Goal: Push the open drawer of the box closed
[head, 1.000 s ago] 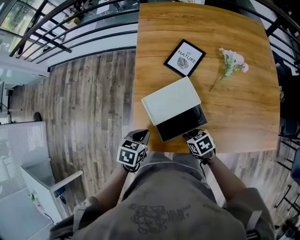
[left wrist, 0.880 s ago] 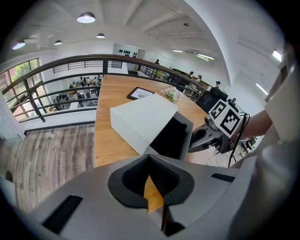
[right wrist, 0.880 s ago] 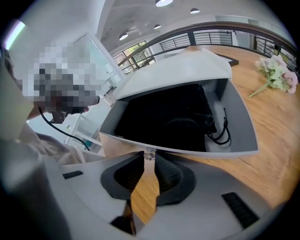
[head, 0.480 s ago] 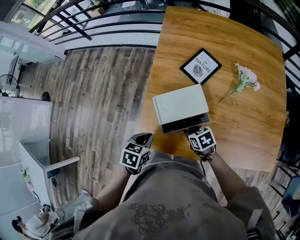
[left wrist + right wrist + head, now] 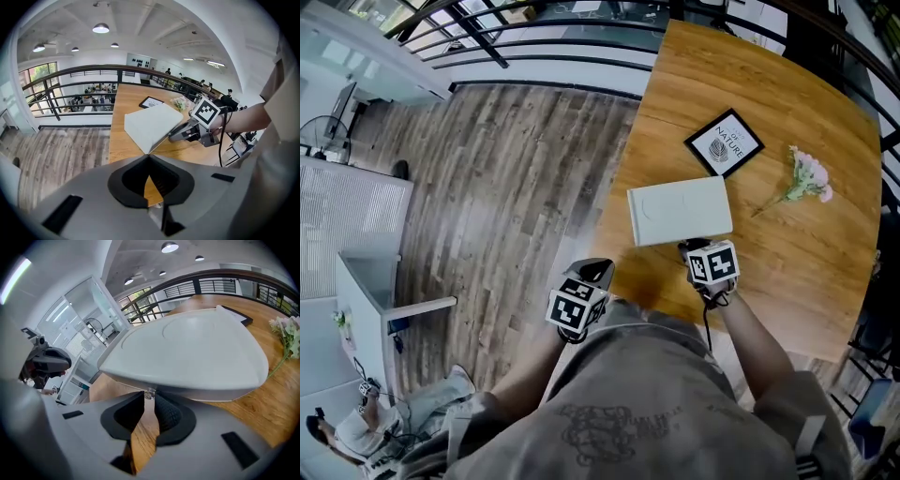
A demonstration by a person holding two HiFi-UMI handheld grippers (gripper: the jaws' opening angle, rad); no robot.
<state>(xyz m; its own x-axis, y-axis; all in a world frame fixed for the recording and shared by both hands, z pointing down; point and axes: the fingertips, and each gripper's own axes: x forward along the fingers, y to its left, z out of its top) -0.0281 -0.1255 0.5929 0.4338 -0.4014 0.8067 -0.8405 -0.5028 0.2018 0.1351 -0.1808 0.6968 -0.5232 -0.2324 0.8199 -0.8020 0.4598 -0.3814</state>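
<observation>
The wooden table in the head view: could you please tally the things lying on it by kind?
White box: 1
Framed print: 1
Flower sprig: 1
Total: 3

This is an open-plan office. In the head view a black railing [image 5: 534,58] runs across from eleven to twelve o'clock. Plank flooring [image 5: 516,178] lies at nine o'clock, beside a wooden table [image 5: 787,103] at two o'clock that carries a framed print [image 5: 724,143] and a flower sprig [image 5: 806,178]. The left gripper view shows round ceiling lamps [image 5: 101,29] at twelve o'clock and people at desks [image 5: 96,88] past the railing. The right gripper view shows glass partitions [image 5: 101,301] at ten o'clock.
</observation>
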